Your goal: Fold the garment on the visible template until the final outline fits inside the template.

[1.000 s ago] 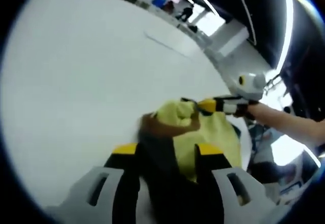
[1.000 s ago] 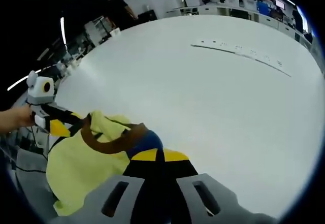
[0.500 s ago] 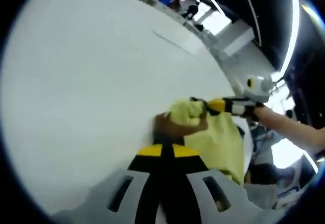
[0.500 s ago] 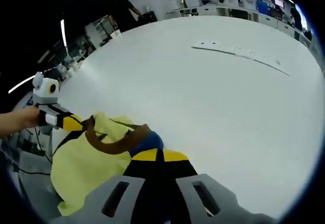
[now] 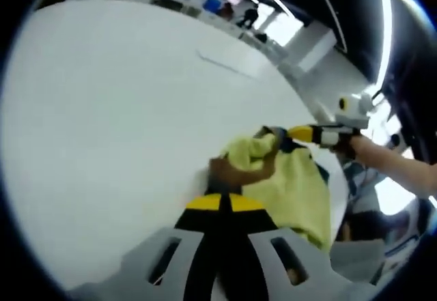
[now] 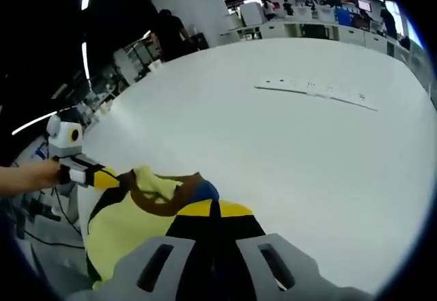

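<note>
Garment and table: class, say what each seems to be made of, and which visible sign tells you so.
Garment: soft yellow cloth, probably knit, matt; it creases and drapes limply, with a brown collar band. Table: smooth, hard white surface, perhaps laminate; flat with a faint sheen.

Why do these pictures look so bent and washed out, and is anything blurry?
Left gripper view: the fisheye lens bows the white table into a dome, and bright overhead lighting bleaches it; the yellow garment looks soft. Right gripper view: the same curving, the white strip on the table bends, ceiling lights streak along the dark edge, and the garment's brown collar looks a little smeared.
</note>
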The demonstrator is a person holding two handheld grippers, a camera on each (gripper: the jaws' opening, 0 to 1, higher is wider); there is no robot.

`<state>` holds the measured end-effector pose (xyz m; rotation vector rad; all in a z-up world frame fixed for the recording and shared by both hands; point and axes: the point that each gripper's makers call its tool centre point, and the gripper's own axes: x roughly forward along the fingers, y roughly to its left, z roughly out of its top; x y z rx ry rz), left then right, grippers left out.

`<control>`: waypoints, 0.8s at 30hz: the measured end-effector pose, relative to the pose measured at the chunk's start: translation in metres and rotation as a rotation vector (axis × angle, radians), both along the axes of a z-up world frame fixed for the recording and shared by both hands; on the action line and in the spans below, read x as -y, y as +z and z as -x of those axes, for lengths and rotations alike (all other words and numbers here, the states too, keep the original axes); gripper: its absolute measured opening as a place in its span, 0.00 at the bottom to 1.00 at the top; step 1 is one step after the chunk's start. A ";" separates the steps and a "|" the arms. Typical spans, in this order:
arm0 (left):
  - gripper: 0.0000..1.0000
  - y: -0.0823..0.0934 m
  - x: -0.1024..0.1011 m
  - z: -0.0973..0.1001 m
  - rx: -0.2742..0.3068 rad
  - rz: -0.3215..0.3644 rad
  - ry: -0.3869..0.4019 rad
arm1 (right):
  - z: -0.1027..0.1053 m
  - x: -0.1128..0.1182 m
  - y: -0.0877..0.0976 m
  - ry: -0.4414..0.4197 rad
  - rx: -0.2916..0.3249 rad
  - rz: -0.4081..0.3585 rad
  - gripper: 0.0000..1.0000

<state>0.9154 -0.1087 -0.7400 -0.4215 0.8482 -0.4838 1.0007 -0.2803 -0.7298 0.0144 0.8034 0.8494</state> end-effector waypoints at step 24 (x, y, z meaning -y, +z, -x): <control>0.00 0.127 0.003 0.016 0.330 -0.050 0.009 | 0.044 0.016 0.146 -0.123 0.279 -0.235 0.01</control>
